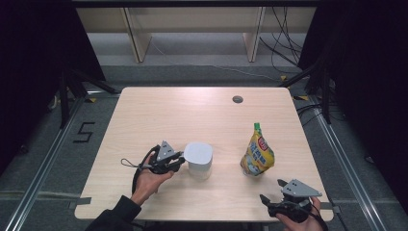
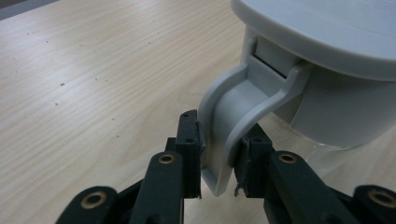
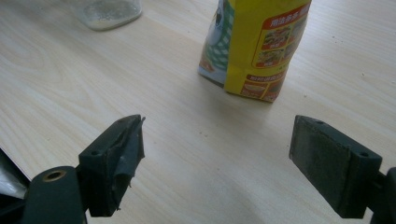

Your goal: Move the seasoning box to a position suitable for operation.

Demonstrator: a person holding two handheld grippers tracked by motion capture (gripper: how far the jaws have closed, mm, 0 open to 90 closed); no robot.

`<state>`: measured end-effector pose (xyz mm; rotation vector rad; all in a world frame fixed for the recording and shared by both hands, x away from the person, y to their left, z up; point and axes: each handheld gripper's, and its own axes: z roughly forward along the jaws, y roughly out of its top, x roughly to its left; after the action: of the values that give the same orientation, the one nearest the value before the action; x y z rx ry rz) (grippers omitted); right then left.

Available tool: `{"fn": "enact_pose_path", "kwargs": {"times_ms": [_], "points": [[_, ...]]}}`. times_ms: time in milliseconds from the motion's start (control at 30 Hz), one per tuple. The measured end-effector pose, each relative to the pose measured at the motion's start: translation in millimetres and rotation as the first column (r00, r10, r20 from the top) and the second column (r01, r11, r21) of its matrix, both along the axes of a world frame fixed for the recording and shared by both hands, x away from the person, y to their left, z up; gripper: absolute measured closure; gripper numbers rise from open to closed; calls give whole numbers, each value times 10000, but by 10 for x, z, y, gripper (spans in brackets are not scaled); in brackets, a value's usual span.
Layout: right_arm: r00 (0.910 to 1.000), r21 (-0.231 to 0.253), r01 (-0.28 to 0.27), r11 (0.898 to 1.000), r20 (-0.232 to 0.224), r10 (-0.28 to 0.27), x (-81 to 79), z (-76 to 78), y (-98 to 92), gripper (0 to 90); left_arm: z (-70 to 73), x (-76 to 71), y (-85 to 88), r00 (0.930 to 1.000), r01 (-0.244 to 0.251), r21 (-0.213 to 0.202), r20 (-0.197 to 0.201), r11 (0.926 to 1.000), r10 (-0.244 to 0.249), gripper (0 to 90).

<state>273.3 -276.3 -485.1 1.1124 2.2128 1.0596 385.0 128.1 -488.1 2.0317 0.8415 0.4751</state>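
Yellow snack bag (image 1: pixel 258 155) upright on wooden table (image 1: pixel 192 110); round grommet hole (image 1: pixel 237 99) near far edge.

Left gripper view: jug (image 2: pixel 327 60) cut off by top and right edges; only its lid rim, handle (image 2: pixel 238 126) and part of the wall show. Right gripper view: yellow pouch (image 3: pixel 254 46) top cut off, print too small to read; glass jar (image 3: pixel 109 11) cut by top edge, just its base. High view: right hand (image 1: pixel 300 219) cut by bottom edge; pouch label unreadable.
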Motion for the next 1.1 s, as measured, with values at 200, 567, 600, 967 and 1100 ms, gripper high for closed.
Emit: {"fn": "enact_pose_path", "kwargs": {"times_ms": [200,567,600,967,1100], "points": [[9993,202,148,9997,-339,-141,-25,3,22,186,5,-141,-47,9999,123,-6,-27,9999,-123,722],[9989,196,194,9996,-432,-185,-31,6,28,186,22,-278,-61,9991,389,42,-196,9992,-389,708],[9998,99,101,9999,-164,-99,-15,3,16,186,16,-289,-73,9994,258,-108,-209,9996,-260,708],[9996,94,57,9999,-284,-55,-15,5,14,186,17,-465,-146,9970,721,-63,-262,9974,-723,707],[9997,74,17,10000,-241,-16,-14,4,16,186,17,-523,-166,9963,813,-92,-259,9966,-815,705]]}}
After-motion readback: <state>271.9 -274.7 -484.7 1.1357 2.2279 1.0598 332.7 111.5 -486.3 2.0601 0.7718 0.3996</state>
